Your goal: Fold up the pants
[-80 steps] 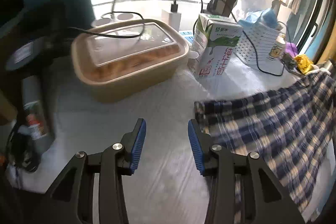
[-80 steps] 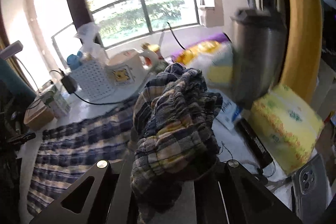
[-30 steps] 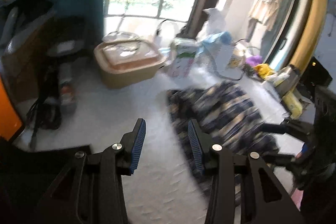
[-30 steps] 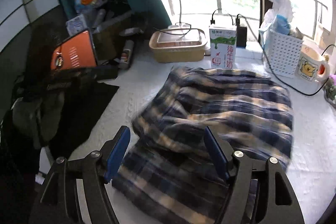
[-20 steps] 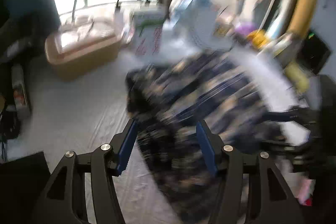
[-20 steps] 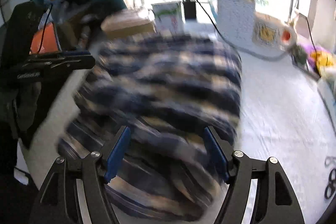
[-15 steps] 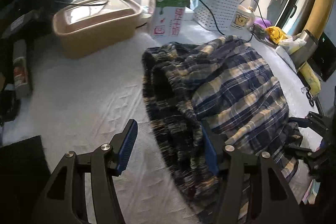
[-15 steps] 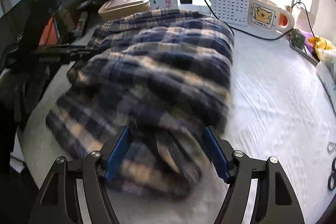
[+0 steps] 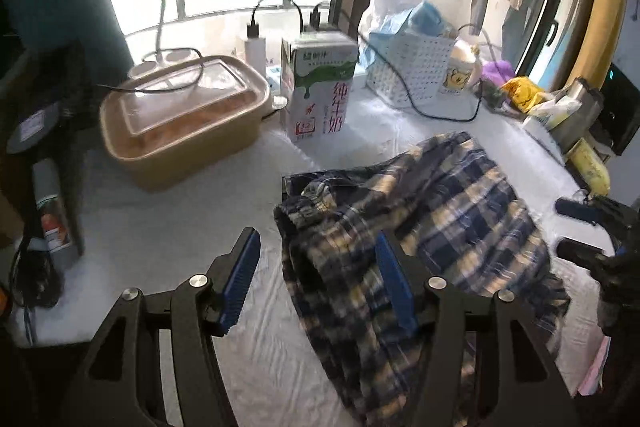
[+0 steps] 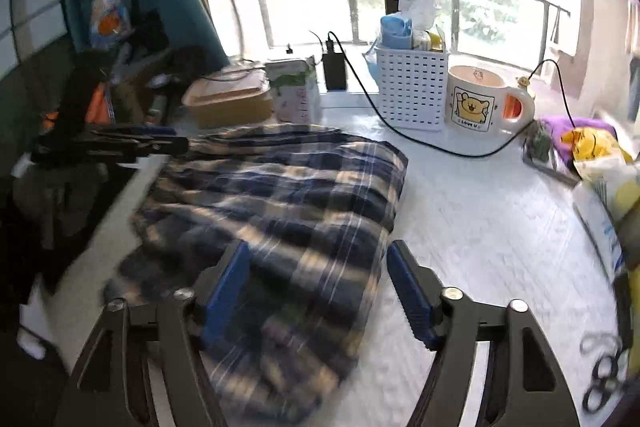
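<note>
The blue and cream plaid pants (image 9: pixel 432 227) lie folded over in a loose heap on the white tabletop (image 9: pixel 168 227); they also show in the right wrist view (image 10: pixel 280 211). My left gripper (image 9: pixel 316 283) is open and empty, hovering over the heap's left edge. My right gripper (image 10: pixel 316 291) is open and empty, hovering over the heap's near right end. Each gripper shows in the other's view, the right one at the far right (image 9: pixel 584 231) and the left one at the left (image 10: pixel 116 147).
A tan lidded food box (image 9: pixel 180 123), a milk carton (image 9: pixel 320 95), a white basket (image 10: pixel 412 91) and a bear mug (image 10: pixel 480 103) stand along the window side. Black cables cross the table. Clutter sits at the right edge (image 10: pixel 600 163); scissors (image 10: pixel 604 375) lie at the near right.
The right gripper let go of the bunched pants, which now lie doubled over on the table. Both grippers opened wide and swung in over the heap.
</note>
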Demonstrator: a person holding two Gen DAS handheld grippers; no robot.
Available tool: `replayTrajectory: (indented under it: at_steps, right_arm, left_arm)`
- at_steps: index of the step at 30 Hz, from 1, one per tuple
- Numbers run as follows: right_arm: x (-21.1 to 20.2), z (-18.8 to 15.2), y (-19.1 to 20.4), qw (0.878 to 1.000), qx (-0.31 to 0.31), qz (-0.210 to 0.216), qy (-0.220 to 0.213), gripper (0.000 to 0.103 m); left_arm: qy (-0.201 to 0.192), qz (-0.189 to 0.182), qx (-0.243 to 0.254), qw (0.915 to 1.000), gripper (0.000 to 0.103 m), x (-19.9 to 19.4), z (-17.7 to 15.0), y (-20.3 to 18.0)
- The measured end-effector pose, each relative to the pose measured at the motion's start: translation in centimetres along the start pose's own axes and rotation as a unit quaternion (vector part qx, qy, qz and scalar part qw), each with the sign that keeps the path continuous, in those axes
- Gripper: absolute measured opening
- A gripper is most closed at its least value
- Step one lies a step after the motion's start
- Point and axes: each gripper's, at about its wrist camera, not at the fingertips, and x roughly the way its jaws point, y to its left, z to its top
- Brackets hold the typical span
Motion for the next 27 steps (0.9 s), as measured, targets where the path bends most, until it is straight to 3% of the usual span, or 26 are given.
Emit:
replayTrajectory:
  at_steps: [5, 12, 18, 21, 24, 27]
  right_arm:
    - [4.2, -2.3, 0.7, 0.995, -0.034, -0.042, 0.081, 0.049]
    - [1.6, -5.4, 0.3, 0.994, -0.045, -0.039, 0.092, 0.049]
    - [-0.3, -6.7, 0.2, 0.993, -0.036, -0.023, 0.114, 0.049]
    - [-1.2, -6.9, -0.2, 0.99, -0.042, 0.0, 0.131, 0.05]
    - [-2.5, -5.3, -1.1, 0.993, -0.03, 0.012, 0.111, 0.05]
    - [-2.7, -2.5, -1.8, 0.998, -0.034, 0.009, 0.06, 0.05]
  left_arm:
    - [0.02, 0.015, 0.005, 0.9997, 0.06, 3.1, 0.5, 0.8]
    - [0.03, 0.004, -0.008, 0.9995, 0.062, 5.3, 0.9, 2.3]
    - [0.027, -0.015, -0.027, 0.9991, 0.062, 3.7, 1.3, 3.0]
    - [-0.003, -0.013, -0.011, 0.9999, 0.062, 1.1, 2.3, 2.2]
    - [-0.036, -0.019, 0.004, 0.9992, 0.063, -1.2, 3.1, 1.2]
    - [-0.042, -0.03, 0.014, 0.9986, 0.065, -1.4, 3.2, 0.4]
